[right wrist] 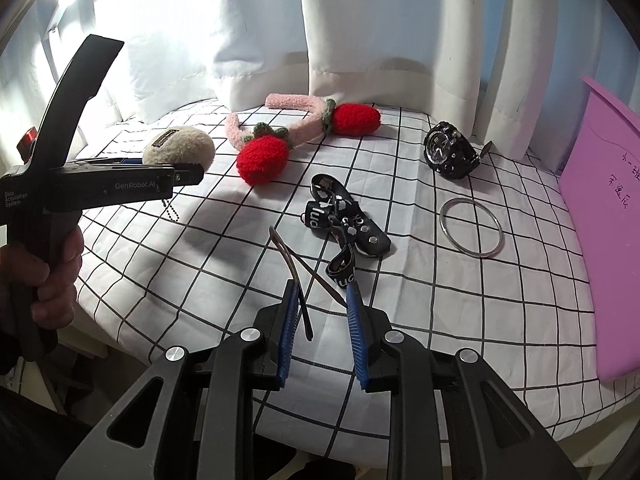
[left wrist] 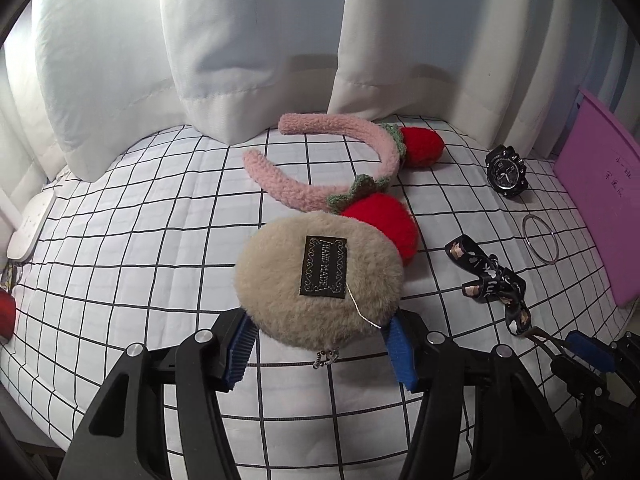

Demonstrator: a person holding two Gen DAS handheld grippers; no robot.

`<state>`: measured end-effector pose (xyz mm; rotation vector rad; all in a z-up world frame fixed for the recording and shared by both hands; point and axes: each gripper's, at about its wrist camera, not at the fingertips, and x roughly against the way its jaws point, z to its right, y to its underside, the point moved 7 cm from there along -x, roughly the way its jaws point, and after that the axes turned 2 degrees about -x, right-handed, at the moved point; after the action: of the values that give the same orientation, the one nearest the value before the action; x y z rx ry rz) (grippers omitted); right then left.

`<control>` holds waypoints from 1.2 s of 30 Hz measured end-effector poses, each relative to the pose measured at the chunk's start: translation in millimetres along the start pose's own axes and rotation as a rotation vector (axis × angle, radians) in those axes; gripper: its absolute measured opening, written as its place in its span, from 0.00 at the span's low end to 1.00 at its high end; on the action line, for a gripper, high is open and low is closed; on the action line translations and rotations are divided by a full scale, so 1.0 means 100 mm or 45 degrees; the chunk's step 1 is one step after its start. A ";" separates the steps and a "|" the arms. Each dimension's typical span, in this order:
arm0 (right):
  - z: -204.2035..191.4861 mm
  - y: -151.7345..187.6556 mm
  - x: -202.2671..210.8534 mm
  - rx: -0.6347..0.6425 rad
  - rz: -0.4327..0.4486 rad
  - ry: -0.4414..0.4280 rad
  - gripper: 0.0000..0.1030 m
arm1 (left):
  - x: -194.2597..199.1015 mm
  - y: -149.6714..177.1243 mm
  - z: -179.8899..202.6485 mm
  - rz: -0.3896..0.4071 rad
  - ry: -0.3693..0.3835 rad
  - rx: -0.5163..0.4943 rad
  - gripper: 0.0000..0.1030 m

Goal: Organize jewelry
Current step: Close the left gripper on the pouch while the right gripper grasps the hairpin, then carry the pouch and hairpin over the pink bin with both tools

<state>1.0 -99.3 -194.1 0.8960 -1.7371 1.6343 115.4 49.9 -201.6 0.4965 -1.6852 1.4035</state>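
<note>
My left gripper (left wrist: 320,326) is shut on a beige fluffy pouch (left wrist: 320,280) with a black label and a small ball chain, held above the checked cloth; it also shows in the right wrist view (right wrist: 180,148). My right gripper (right wrist: 322,300) is shut on a pair of thin-framed glasses (right wrist: 298,276), whose temples stick out between the blue pads. A pink headband with two red strawberries (left wrist: 360,168) (right wrist: 280,136), a black patterned lanyard (right wrist: 344,224), a black watch (right wrist: 450,152) and a silver bangle (right wrist: 472,232) lie on the cloth.
A purple folder (right wrist: 604,216) lies at the right edge of the table. White curtains (right wrist: 260,20) hang behind the table. A white device (left wrist: 30,224) lies at the far left edge. The checked cloth (right wrist: 440,320) covers the whole table.
</note>
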 end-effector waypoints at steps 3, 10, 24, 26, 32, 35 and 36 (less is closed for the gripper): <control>0.05 -0.12 0.11 -0.008 0.038 0.007 0.23 | 0.10 -0.08 0.03 0.029 0.003 -0.005 0.54; 0.27 -0.39 0.45 -0.039 0.133 0.036 0.23 | 0.42 -0.32 0.22 0.110 0.022 -0.031 0.54; 1.10 -0.74 1.38 -0.157 0.363 0.139 0.23 | 1.11 -0.96 1.17 0.288 0.173 -0.144 0.54; 1.23 -0.76 1.53 -0.170 0.397 0.165 0.23 | 1.18 -1.03 1.37 0.308 0.211 -0.164 0.54; 1.71 -0.78 1.99 -0.212 0.470 0.245 0.23 | 1.32 -1.22 1.97 0.329 0.330 -0.212 0.54; 2.02 -0.75 2.21 -0.252 0.499 0.292 0.23 | 1.38 -1.34 2.29 0.349 0.374 -0.245 0.54; 2.13 -0.74 2.28 -0.267 0.508 0.308 0.23 | 1.41 -1.37 2.41 0.355 0.387 -0.260 0.54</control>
<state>-70.4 -331.2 15.1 0.2502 -1.9511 1.6765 55.6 -183.6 -5.4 -0.0685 -1.6647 1.3991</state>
